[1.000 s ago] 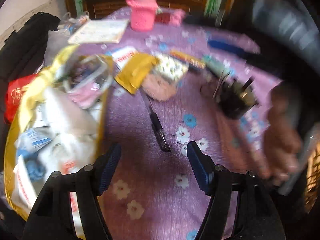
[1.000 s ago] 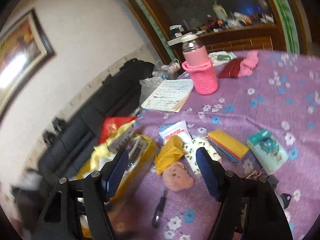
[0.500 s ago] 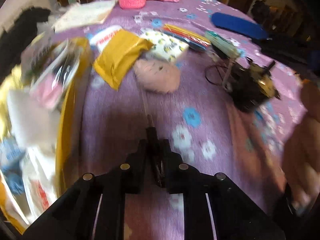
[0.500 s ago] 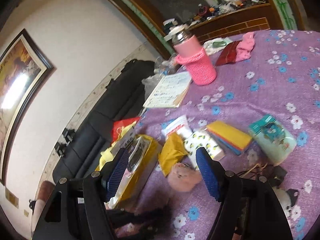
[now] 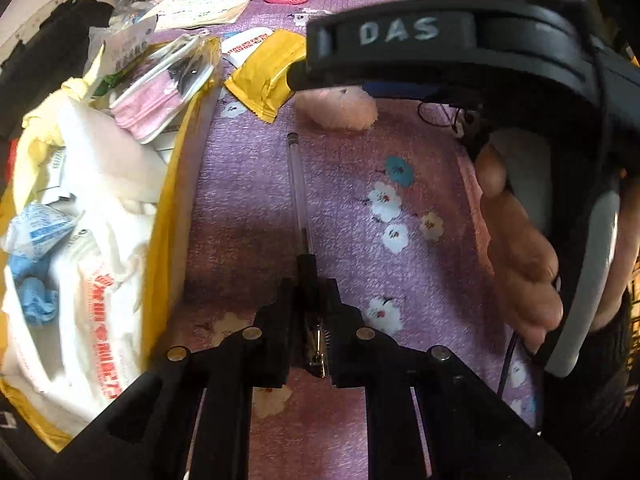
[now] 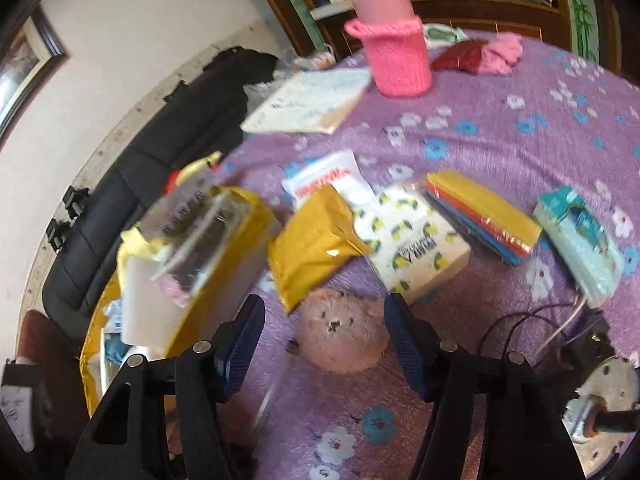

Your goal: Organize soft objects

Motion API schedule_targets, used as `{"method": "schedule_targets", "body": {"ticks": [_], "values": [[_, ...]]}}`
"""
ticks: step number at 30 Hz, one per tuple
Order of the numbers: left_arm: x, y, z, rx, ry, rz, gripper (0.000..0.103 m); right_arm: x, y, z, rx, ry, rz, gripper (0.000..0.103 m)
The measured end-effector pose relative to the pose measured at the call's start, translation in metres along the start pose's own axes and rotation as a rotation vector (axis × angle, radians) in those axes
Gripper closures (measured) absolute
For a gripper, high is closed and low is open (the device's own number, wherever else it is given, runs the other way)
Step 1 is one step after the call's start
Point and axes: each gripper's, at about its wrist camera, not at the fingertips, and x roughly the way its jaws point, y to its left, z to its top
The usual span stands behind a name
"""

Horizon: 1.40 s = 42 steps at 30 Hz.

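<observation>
Purple flowered cloth [image 5: 248,200] over the counter nearest, and on it a clear-barrelled pen [image 5: 298,184], pinched at its dark near end by the left hand-held gripper [image 5: 308,292], jaws just closed down to almost nothing with the pen between them. Not a soft thing, so probably best lifted straight and set aside, clear of the sorting. Just left of the pen, a yellow bag [image 5: 168,208] stuffed with white wrappers and a pack of pink masks, likely the place for soft things. Beyond the pen's far tip, the task's thing: a pink plush toy [image 6: 340,344], lying on the cloth in line with the gap of the right hand-held gripper [image 6: 322,316], jaws wide though just narrowing, pressing on nothing and holding nothing. To do this well: come down centred over the plush, close gently on its bulk rather than on loose fur, and lift without dragging the yellow pouch [image 6: 316,244] just beside it on the far left. Mind also the lemon-print tissue pack [image 6: 416,240] just beyond on the right, and the black cable [image 6: 520,320] looping near on the right. Farther off, a stack of coloured cloths [image 6: 480,208] and a teal pack [image 6: 580,240]; farthest, a notebook [image 6: 308,100] and a pink knitted bottle sleeve [image 6: 400,60], well apart from the grasp.
</observation>
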Motion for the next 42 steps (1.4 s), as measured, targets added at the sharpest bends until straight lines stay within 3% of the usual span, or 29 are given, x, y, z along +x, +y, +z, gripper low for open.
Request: {"method": "schedule_targets", "body": {"ticks": [2,4,8,11,12,14,15,16,17,19,21,26,29,34,37,42], "values": [[-0.003,0.000,-0.003,0.014,-0.009,0.041,0.092,0.011,-0.001,0.001,0.002,0.041,-0.040,0.052],[-0.007,-0.001,-0.006,0.013,-0.023,0.058,0.092,0.016,0.001,-0.001,-0.019,0.051,-0.089,0.057],[-0.011,0.004,-0.004,0.001,0.001,0.012,0.091,0.020,0.013,-0.001,-0.072,0.062,-0.152,0.069],[-0.027,0.011,0.014,0.010,-0.029,-0.005,0.091,0.006,0.008,0.000,-0.032,0.022,-0.089,0.072],[-0.037,0.017,0.021,0.002,-0.048,-0.037,0.087,-0.003,0.006,0.000,-0.016,-0.008,-0.054,0.072],[-0.051,0.023,0.029,-0.030,-0.088,-0.097,0.063,-0.026,-0.001,0.002,0.024,-0.101,0.023,0.071],[-0.058,0.028,0.039,-0.038,-0.133,-0.129,0.040,-0.034,-0.004,0.002,0.042,-0.138,0.048,0.071],[-0.059,0.029,0.048,-0.036,-0.170,-0.136,0.028,-0.042,-0.008,0.002,0.062,-0.173,0.066,0.071],[-0.059,0.029,0.058,-0.033,-0.213,-0.125,0.027,-0.049,-0.013,0.002,0.089,-0.209,0.067,0.071],[-0.055,0.028,0.080,-0.017,-0.251,-0.083,0.026,-0.057,-0.022,0.000,0.125,-0.246,0.059,0.071],[-0.041,0.024,0.101,0.015,-0.231,-0.089,0.026,-0.061,-0.030,-0.003,0.152,-0.263,0.059,0.070],[-0.011,0.008,0.127,0.194,-0.216,-0.027,0.026,-0.071,-0.045,-0.008,0.214,-0.294,0.114,0.070],[0.004,0.004,0.139,0.272,-0.114,-0.032,0.026,-0.079,-0.049,-0.010,0.217,-0.308,0.125,0.070],[0.028,0.001,0.159,0.302,-0.035,-0.029,0.026,-0.079,-0.053,-0.006,0.214,-0.312,0.134,0.070],[0.042,0.003,0.161,0.300,0.036,-0.078,0.026,-0.078,-0.057,-0.005,0.236,-0.299,0.163,0.070],[0.036,-0.011,0.146,0.371,0.069,-0.100,0.027,-0.079,-0.060,-0.005,0.267,-0.301,0.169,0.070]]}}
